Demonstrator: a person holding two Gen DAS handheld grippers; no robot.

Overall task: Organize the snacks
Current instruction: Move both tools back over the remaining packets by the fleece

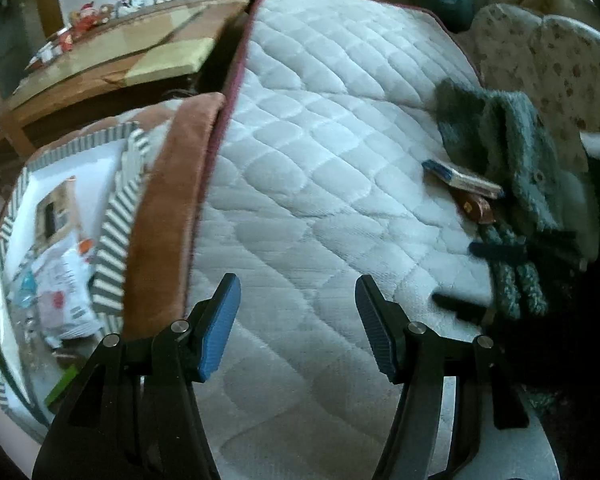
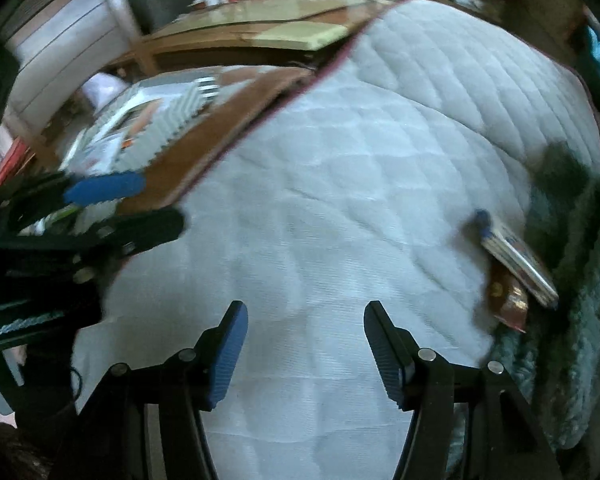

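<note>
Your left gripper (image 1: 298, 324) apart and empty over the white quilt (image 1: 320, 160), your right gripper (image 2: 304, 352) empty, jaws opening, snack packets (image 2: 516, 268) against the green blanket (image 2: 572, 248), striped box (image 1: 112, 236) holding more snacks at left

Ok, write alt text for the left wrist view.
The open, empty left tool hovers over a white quilted mattress. Two snack packets lie at right by a teal fuzzy garment; a striped box of snacks sits at left.

The quilted mattress cover (image 1: 320, 152) looked soft, matt cloth; the snack packets (image 2: 516, 264) at its right edge seemed glossy foil, though blurred.
</note>
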